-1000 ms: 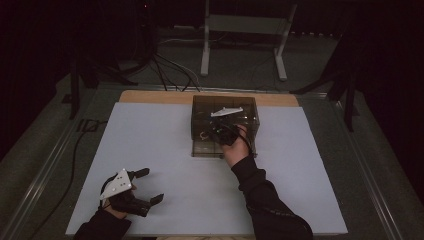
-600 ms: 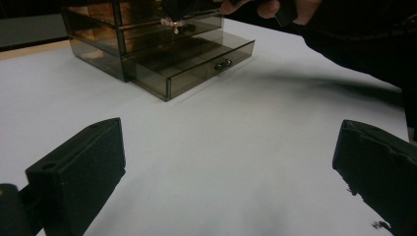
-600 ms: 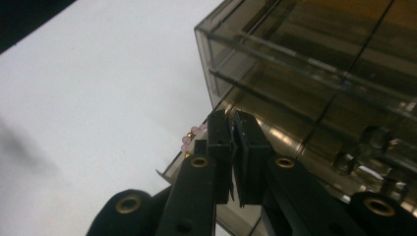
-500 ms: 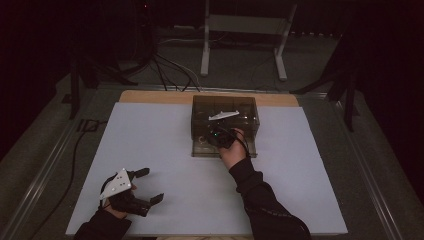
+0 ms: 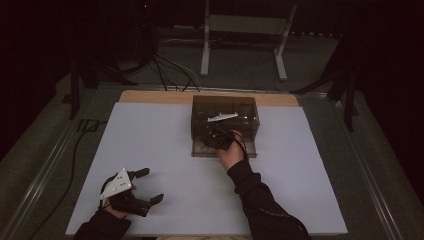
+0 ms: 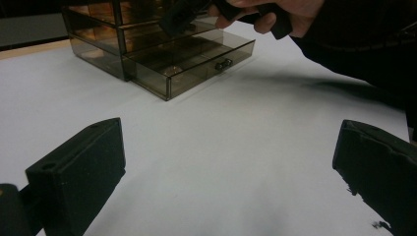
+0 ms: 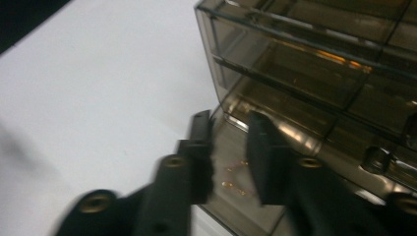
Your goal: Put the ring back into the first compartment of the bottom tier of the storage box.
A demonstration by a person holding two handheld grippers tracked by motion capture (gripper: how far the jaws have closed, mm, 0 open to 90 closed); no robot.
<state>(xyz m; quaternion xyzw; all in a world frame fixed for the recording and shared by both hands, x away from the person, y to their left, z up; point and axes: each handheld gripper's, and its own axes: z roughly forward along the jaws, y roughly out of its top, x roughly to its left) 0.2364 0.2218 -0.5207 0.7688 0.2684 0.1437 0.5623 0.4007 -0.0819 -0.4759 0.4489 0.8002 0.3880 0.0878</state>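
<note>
A smoked see-through drawer box [image 5: 225, 107] stands at the back middle of the white table [image 5: 150, 140], its bottom drawer [image 5: 248, 150] pulled out toward me. My right gripper [image 5: 214, 137] hovers over the left part of that open drawer. In the right gripper view its jaws [image 7: 228, 130] have just been opening and stand a little apart, with nothing between them; small golden bits [image 7: 235, 173] lie on the drawer floor below. My left gripper [image 5: 150, 185] rests on the table at the front left, open and holding nothing [image 6: 231, 162].
The drawer's small handle [image 6: 223, 64] faces the table's front. Cables [image 5: 170, 70] and a metal stand [image 5: 245, 30] lie on the dark floor beyond the table. A cable [image 5: 75, 150] runs along the left edge.
My right gripper has drifted slightly toward the front left over the drawer. The left gripper has stayed where it was.
</note>
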